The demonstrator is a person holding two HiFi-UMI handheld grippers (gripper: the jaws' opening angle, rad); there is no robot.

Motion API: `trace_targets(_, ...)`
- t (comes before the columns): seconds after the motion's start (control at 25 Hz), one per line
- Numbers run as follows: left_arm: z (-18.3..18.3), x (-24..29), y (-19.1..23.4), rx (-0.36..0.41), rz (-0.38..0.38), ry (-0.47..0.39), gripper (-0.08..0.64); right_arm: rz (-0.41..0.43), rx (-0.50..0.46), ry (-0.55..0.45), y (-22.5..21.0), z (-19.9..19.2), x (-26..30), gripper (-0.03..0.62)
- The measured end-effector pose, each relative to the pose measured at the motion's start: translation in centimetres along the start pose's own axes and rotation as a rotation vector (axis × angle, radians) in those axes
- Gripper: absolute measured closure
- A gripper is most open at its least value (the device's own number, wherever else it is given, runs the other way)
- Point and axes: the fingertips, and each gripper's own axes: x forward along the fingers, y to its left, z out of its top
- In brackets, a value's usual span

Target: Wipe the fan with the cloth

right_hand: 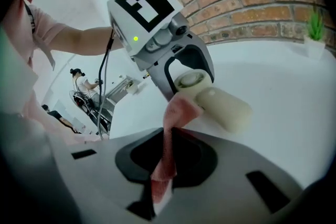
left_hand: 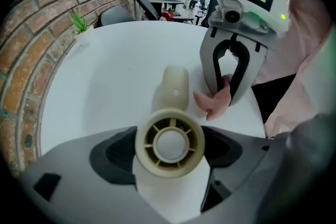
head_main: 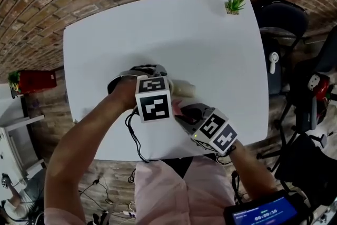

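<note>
Small cream fan (left_hand: 171, 113) lies on its side on white bench (head_main: 200, 34), near the person's edge. Left gripper (right_hand: 188, 78) comes steeply down over the fan's round head; its fingers stand wide, one pad against each side of the head, so it looks pinned in place. Right gripper (left_hand: 227, 94) has its fingers closed on a pink cloth (right_hand: 176, 113), whose free end hangs forward and touches the fan where head meets handle. Step in hand looks like starting the wipe. To do it well, the left grip should hold firm so the light fan doesn't skid or roll. The right should drag the cloth along the handle in slow strokes, angled low so the fabric and not the finger tips meets the plastic. Only a short tail of cloth sticks out, so contact area is small and several passes are likely needed. Risk: cloth slipping out, or the right gripper bumping the left.
</note>
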Motion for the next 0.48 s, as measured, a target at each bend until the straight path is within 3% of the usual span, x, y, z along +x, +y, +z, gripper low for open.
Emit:
trace_targets(0.28,-0.1,0.1,-0.1,0.008,0.000,-0.011,0.181,-0.150,0.178,-0.029,-2.3,1.0,1.0,0.558)
trace_targets(0.48,-0.1,0.2,-0.2,0.022,0.003,0.001,0.181,-0.195,0.355,-0.054,-3.4,1.2,1.1,0.558)
